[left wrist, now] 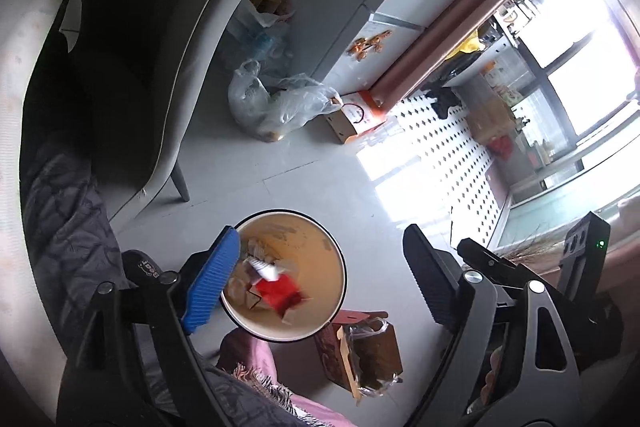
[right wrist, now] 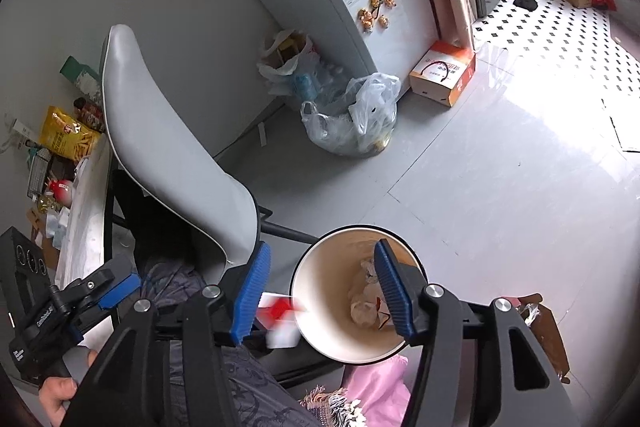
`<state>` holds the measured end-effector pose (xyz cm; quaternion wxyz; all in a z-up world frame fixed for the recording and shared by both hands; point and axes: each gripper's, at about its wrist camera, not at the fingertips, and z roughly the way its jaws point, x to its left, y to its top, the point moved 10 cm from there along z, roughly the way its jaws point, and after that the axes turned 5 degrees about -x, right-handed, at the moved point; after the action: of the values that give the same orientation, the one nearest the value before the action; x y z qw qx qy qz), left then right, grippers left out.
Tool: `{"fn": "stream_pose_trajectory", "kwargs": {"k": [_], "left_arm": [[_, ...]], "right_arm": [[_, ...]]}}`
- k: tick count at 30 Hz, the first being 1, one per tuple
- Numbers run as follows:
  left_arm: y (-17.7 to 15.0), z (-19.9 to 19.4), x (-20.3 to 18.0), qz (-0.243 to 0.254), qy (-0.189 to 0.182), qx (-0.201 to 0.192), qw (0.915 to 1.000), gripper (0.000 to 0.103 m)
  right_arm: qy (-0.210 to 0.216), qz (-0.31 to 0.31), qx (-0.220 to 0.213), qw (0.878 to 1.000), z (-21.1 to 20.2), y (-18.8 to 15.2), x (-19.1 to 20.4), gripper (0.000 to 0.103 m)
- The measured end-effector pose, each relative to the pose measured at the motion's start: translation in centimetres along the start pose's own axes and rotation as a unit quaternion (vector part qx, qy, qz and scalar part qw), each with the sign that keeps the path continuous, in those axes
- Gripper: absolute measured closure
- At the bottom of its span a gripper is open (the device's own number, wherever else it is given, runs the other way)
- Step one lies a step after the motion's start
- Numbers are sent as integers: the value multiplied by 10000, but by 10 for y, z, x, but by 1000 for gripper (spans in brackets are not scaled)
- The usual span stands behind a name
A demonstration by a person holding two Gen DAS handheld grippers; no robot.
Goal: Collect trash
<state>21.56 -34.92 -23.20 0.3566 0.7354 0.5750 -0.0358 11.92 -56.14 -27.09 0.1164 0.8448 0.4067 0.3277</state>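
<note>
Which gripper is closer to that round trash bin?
Right, likely. The right gripper frames the mouth of the trash bin from above; the left gripper hovers off to its side.

We note the left gripper [left wrist: 320,283]: black angular frame, silver round screws, one ribbed blue finger pad [left wrist: 212,283], the other black. Right gripper [right wrist: 324,295]: both pads blue, ribbed. Bare-skinned hand [right wrist: 60,393]; dark grey patterned trousers [right wrist: 256,391].

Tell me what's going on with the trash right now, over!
Both grippers, left and right, open, holding nothing. Red-and-white wrapper blurred, apparently dropping into the bin. Bin already holds crumpled trash. Nothing blocking.
</note>
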Motion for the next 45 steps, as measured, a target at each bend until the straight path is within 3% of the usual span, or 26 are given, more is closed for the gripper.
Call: {"fn": "stream_pose_trajectory", "kwargs": {"k": [6,10,14,23,32,45], "left_arm": [[5,-11,9,-81,94,-114,9999,12],[12,-24,14,-106,167,-251,9995,8],[21,-46,21,-167,262,-449,9985,6],[40,-113,35,-164,481,-986,9938,6],[58,-194,66,-367,874,-1840,9783,6],[43,-291,108,-501,1399,-2572,9549,6]], "right_arm": [[66,-36,52,10000,6,-5,9,43],[-2,-106,-37,9999,2,-3,16,20],[-58,-336,-132,9993,-8,1,31,13],[83,-853,-300,9959,-40,8,79,8],[272,-1144,-653,9909,-80,17,133,8],[206,-1743,-1363,9750,-128,14,226,8]]}}
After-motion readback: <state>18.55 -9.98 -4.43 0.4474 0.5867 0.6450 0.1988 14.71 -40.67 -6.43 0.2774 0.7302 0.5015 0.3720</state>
